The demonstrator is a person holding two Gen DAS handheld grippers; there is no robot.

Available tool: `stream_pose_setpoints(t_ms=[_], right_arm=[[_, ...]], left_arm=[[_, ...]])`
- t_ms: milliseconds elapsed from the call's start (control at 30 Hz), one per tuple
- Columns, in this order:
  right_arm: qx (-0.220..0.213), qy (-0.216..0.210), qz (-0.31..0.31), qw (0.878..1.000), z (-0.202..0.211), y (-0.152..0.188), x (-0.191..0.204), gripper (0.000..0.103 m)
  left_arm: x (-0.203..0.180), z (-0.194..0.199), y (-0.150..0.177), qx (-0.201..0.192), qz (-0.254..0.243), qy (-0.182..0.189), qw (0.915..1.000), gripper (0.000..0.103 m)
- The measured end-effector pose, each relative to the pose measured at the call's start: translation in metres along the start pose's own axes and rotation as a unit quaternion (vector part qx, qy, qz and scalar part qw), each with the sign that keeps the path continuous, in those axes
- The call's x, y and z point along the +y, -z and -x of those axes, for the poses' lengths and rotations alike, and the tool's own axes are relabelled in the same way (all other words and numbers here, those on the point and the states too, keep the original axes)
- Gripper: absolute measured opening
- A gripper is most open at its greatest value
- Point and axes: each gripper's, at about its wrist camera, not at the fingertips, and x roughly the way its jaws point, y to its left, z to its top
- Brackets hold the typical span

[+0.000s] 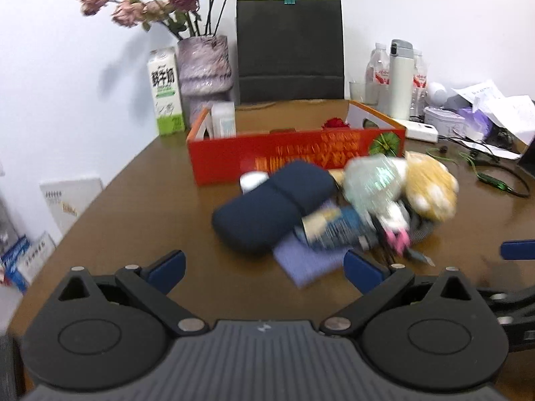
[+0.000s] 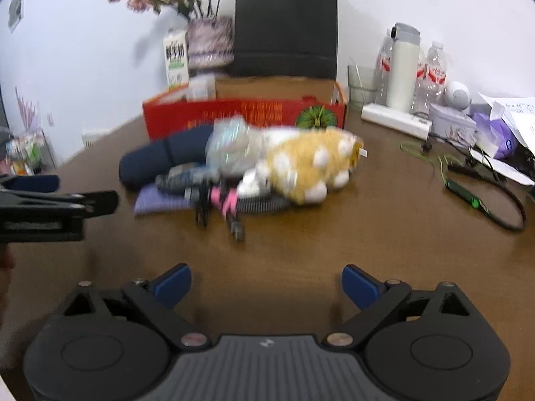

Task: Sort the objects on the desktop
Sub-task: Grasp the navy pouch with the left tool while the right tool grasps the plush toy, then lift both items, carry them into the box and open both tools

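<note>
A heap of objects lies mid-table: a dark blue case (image 1: 274,204), a yellow plush toy (image 1: 431,183), a clear crinkly bag (image 1: 374,180), a purple cloth (image 1: 307,260) and a pink-handled item (image 1: 398,237). Behind it stands a red cardboard box (image 1: 287,153). My left gripper (image 1: 265,272) is open, short of the heap, nothing between its fingers. From the right wrist view, the same plush toy (image 2: 311,167) and blue case (image 2: 160,160) lie ahead. My right gripper (image 2: 265,287) is open and empty over bare table. The left gripper (image 2: 57,197) shows at the left edge.
At the back stand a black paper bag (image 1: 289,50), a vase of dried flowers (image 1: 204,73) and a milk carton (image 1: 165,92). Bottles, a white flask (image 1: 401,80), a power strip, papers and cables (image 2: 485,197) crowd the right side. The brown table (image 1: 150,200) drops off at left.
</note>
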Motion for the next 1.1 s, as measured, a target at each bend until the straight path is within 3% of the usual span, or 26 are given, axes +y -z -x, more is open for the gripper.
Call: stream_pose_setpoints(t_ms=[100, 233, 367, 500, 600, 733, 900, 1100], right_arm=[[-0.014, -0.001, -0.017, 1.0, -0.008, -0.021, -0.009, 0.09], [-0.028, 0.005, -0.037, 0.999, -0.024, -0.048, -0.023, 0.085], [-0.021, 0.007, -0.056, 0.998, -0.046, -0.067, -0.033, 0.079], [0.002, 0.002, -0.068, 0.998, -0.071, -0.074, -0.039, 0.066], [0.01, 0.007, -0.072, 0.997, -0.083, -0.075, -0.038, 0.056], [-0.003, 0.012, -0.074, 0.997, -0.081, -0.074, -0.036, 0.045], [-0.05, 0.017, -0.068, 0.996, -0.056, -0.074, -0.036, 0.043], [-0.111, 0.024, -0.045, 0.993, -0.007, -0.078, -0.034, 0.043]], left_arm=[[0.003, -0.03, -0.022, 0.001, -0.005, 0.017, 0.9998, 0.101], [0.001, -0.068, -0.041, 0.007, -0.044, 0.072, 0.9964, 0.101], [-0.006, -0.097, -0.044, 0.019, -0.092, 0.07, 0.9931, 0.099], [0.001, -0.118, -0.047, 0.056, -0.085, 0.09, 0.9907, 0.092], [0.004, -0.119, -0.049, 0.064, -0.083, 0.1, 0.9894, 0.085], [-0.001, -0.107, -0.054, 0.058, -0.082, 0.077, 0.9919, 0.063], [0.007, -0.091, -0.056, 0.059, -0.036, 0.057, 0.996, 0.057], [0.019, -0.039, -0.066, 0.015, 0.016, 0.044, 0.9988, 0.057]])
